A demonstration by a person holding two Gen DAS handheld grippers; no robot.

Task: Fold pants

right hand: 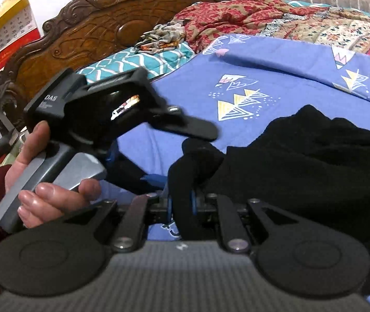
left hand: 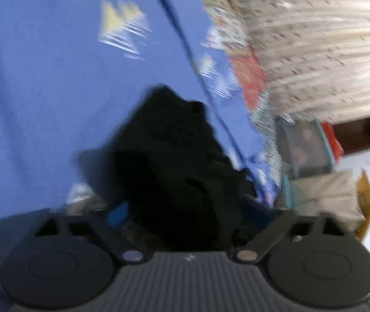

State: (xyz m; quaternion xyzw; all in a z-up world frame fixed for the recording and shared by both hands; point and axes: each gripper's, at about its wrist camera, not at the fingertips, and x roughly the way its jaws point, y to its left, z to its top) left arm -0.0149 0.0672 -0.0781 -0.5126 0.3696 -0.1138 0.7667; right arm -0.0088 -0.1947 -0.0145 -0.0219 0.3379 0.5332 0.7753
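Black pants [right hand: 315, 161] lie bunched on the blue patterned bedsheet [right hand: 276, 78]. My right gripper [right hand: 181, 200] is shut on a raised fold of the pants close to the camera. The cloth drapes over its blue pads. A hand [right hand: 29, 161] at the left of the right wrist view holds my left gripper [right hand: 185, 156]; its two fingers stand apart around the near tip of the pants. The left wrist view is blurred. In it the pants [left hand: 174, 156] fill the gap between the spread jaws of the left gripper [left hand: 185, 208] and hide the fingertips.
A carved wooden headboard [right hand: 94, 26] stands at the back left, with a teal pillow [right hand: 143, 62] and a red floral blanket [right hand: 237, 15] along the bed's far side. A curtain [left hand: 315, 39] hangs beyond. Boxes and bags [left hand: 307, 148] sit beside the bed.
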